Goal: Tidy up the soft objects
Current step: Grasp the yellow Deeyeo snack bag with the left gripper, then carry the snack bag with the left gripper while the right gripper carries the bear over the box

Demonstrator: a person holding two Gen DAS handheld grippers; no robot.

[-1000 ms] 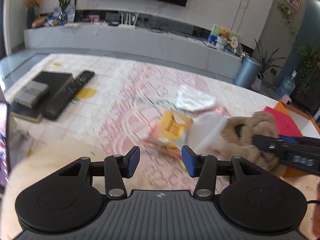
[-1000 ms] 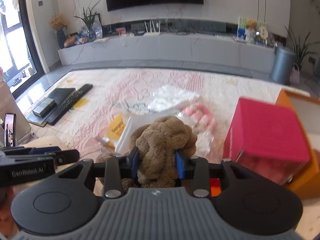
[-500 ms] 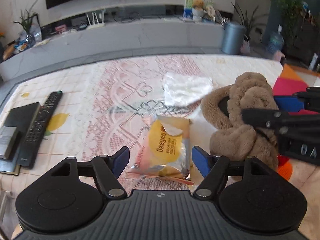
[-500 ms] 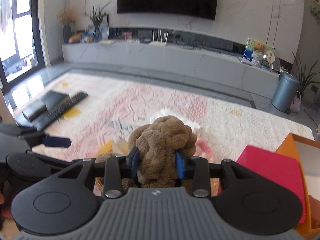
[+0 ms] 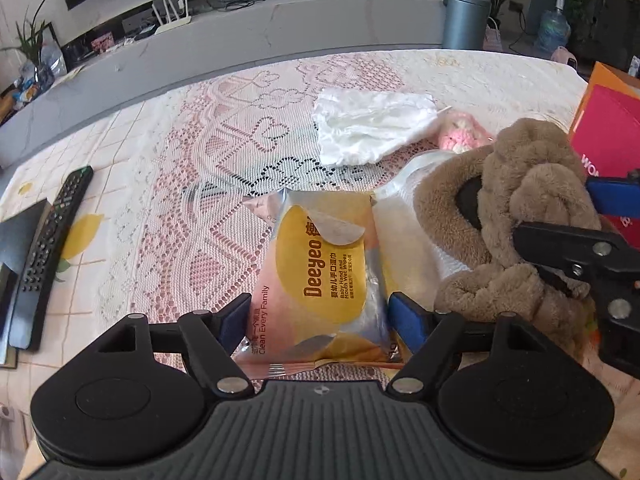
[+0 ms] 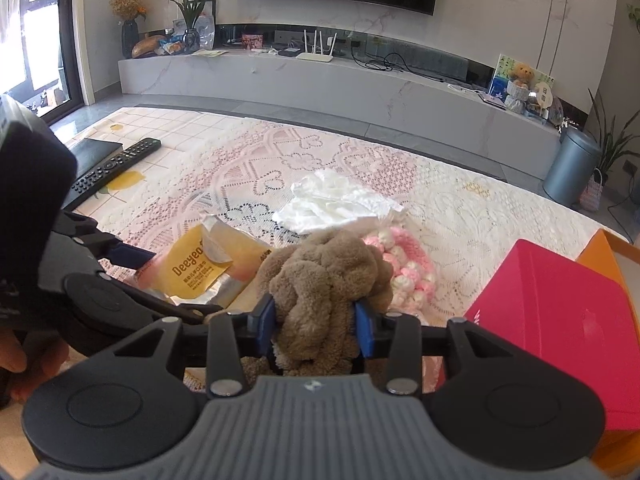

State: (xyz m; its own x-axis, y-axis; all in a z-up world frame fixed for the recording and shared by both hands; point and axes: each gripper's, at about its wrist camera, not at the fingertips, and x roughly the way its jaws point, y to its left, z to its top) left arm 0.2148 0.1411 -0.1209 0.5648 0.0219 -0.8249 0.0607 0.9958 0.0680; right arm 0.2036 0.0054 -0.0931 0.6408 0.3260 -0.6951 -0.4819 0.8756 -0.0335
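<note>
The left gripper (image 5: 318, 322) has its jaws spreading wide, astride the near end of the wet-wipes pack (image 5: 320, 280) without pressing it. The right gripper (image 6: 316, 330), jaws easing apart, pinches the brown plush (image 6: 326, 276). Both sit over a lace-covered desk (image 5: 208, 184); white cloth (image 5: 370, 128) lies farther off, remote (image 5: 48, 236) far left.

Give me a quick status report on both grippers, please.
Left gripper opening, straddling the wet wipes pack, no grip yet. Right gripper easing open, brown plush headband between its pads. White cloth beyond, clear.
</note>
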